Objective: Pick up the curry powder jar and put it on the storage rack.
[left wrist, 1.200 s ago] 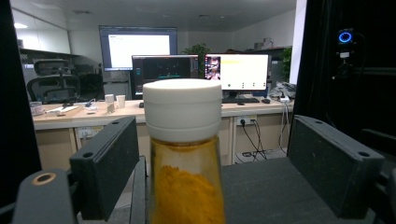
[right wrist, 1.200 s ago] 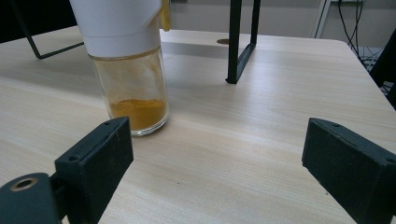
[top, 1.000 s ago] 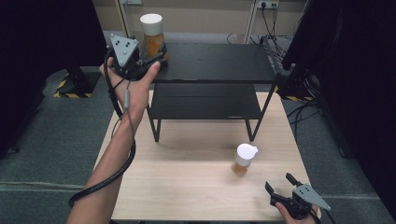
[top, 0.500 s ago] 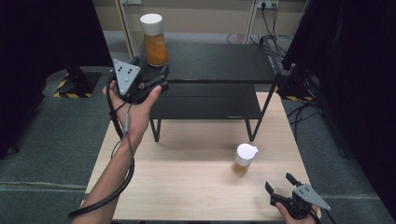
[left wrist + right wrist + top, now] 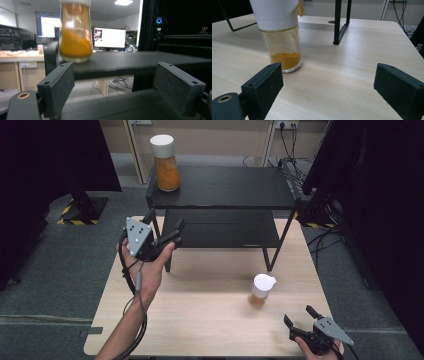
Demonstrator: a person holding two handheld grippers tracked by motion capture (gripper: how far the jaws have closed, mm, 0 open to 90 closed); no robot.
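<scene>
High view showed the right gripper (image 5: 301, 316) nearest, at the lower right of the frame, resting low over the wooden table (image 5: 210, 320) with its 2 jaws wide apart and nothing between them. A little above and to the left of it stood the small jar (image 5: 261, 291) with a white cap, upright on the table and apart from the gripper. In the right gripper view this jar (image 5: 280, 37) sat at the upper left, ahead of the jaws, and only a thin layer of orange powder lay at its bottom.

Further up, at the left middle of the high view, the left gripper (image 5: 166, 226) hung in the air at the front left corner of the black shelf (image 5: 225, 187), also with jaws spread wide and empty. In the left gripper view the large jar (image 5: 75, 32), nearly full of orange powder, stood on the top board at the upper left, beyond the jaws and untouched. In the high view the same jar (image 5: 165, 165) was at the far left corner of the shelf.

I judge that the large jar was already placed on the shelf. The small jar was not yet gripped, so that part of the work remained.
</scene>
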